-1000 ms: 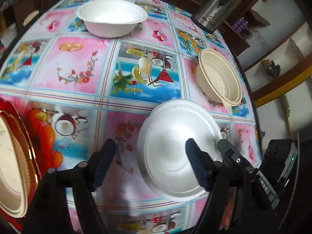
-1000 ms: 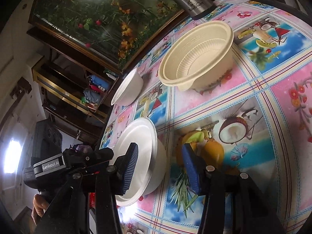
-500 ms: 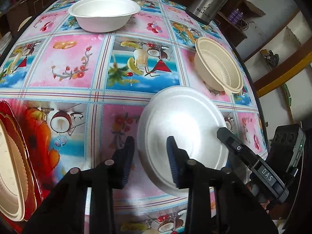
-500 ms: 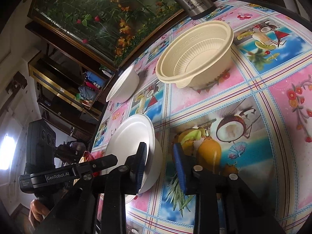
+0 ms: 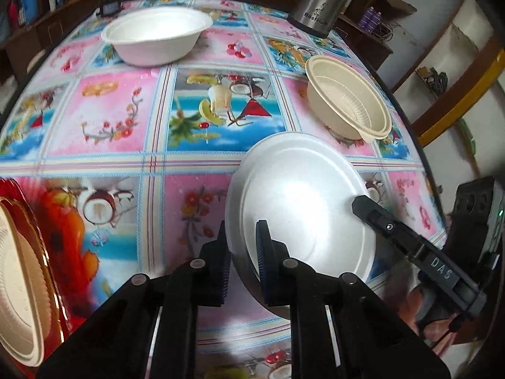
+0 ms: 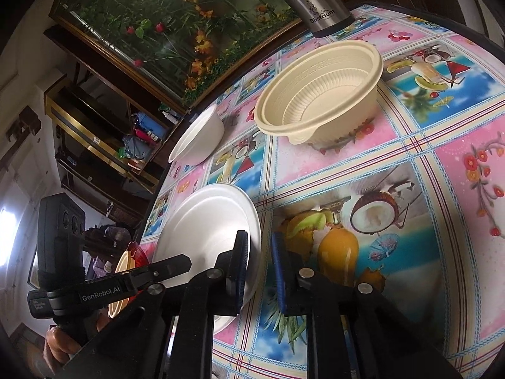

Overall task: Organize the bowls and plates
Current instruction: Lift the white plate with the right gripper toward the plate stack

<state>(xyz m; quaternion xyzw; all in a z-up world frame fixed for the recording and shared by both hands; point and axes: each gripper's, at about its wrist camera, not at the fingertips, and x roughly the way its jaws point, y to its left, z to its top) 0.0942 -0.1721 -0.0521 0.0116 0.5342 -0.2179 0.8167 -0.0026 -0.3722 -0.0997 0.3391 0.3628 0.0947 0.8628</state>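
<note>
Rim pinches are your risk: your left gripper [image 5: 241,252] clamps the white bowl's [image 5: 303,202] near edge on the counter [image 5: 126,117]; the right gripper's [image 6: 259,267] fingers are closing on its opposite rim. Uneven lifting could buckle or tip it.

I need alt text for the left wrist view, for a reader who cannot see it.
The left tongs pinch the near rim of a white foam bowl on a colourful fruit-print tablecloth, while the right tongs reach over its right edge. Behind stand a beige ribbed bowl, a white bowl and a steel flask.
</note>
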